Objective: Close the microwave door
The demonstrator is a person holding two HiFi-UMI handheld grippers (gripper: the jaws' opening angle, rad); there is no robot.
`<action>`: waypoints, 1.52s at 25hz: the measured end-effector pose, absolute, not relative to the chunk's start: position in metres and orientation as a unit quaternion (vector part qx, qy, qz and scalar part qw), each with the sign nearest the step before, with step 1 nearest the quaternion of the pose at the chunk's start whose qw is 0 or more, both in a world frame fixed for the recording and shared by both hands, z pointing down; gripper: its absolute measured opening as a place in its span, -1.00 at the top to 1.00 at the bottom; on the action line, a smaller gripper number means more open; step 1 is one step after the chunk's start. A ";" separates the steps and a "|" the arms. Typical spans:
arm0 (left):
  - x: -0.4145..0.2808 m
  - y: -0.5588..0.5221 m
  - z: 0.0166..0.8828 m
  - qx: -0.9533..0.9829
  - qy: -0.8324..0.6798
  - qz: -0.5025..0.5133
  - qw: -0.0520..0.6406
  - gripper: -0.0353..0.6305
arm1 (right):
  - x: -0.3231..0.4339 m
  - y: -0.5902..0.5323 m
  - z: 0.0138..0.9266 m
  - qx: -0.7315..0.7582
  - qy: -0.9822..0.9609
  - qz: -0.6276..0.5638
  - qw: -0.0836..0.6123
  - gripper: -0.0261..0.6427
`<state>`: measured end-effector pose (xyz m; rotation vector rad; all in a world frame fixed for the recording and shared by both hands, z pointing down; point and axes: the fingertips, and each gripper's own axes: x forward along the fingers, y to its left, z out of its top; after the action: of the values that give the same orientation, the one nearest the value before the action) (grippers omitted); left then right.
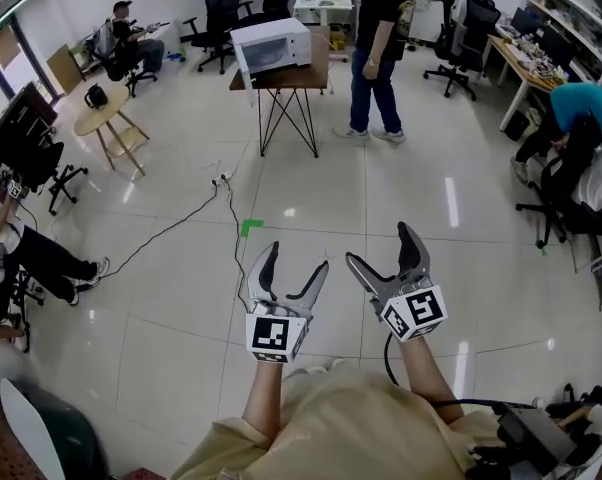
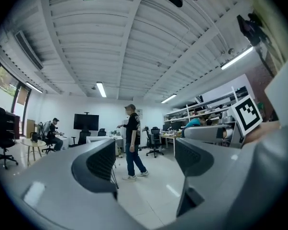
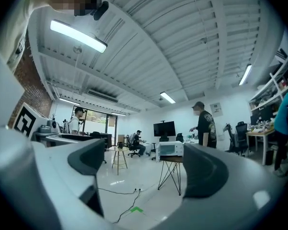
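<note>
A white microwave (image 1: pixel 271 46) stands on a small wooden table (image 1: pixel 293 78) with thin black legs, far across the room. Its door seems to hang open at its left side. In the right gripper view the microwave (image 3: pixel 169 148) shows small between the jaws. My left gripper (image 1: pixel 296 260) is held low in front of my body, open, with nothing between its fingers. My right gripper (image 1: pixel 379 246) is beside it, also open and empty. Both are far from the microwave. In the left gripper view the left gripper (image 2: pixel 146 159) frames only floor and a standing person (image 2: pixel 131 143).
A person (image 1: pixel 381 48) stands just right of the microwave table. A black cable (image 1: pixel 181 223) and a green tape mark (image 1: pixel 251 226) lie on the tiled floor between me and the table. A round side table (image 1: pixel 101 118), office chairs and seated people line the left; desks line the right.
</note>
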<state>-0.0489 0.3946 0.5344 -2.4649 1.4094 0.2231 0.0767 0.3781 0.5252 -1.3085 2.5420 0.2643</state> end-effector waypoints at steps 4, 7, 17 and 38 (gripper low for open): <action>-0.031 0.382 0.537 -0.843 0.514 0.068 0.142 -0.29 | 0.100 0.365 0.528 -0.434 0.886 0.084 0.140 -0.58; -0.020 0.372 0.528 -0.836 0.529 0.067 0.130 -0.29 | 0.115 0.350 0.525 -0.427 0.890 0.072 0.143 -0.58; -0.059 0.311 0.532 -0.828 0.539 0.055 0.145 -0.29 | 0.072 0.289 0.531 -0.409 0.898 0.068 0.150 -0.58; -0.179 0.201 0.527 -0.850 0.500 0.073 0.151 -0.29 | -0.057 0.181 0.524 -0.428 0.889 0.085 0.143 -0.57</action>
<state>-0.1792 0.2011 0.5274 -2.4408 1.4356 0.2087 -0.0570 0.1807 0.5240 -1.2344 2.5634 0.2440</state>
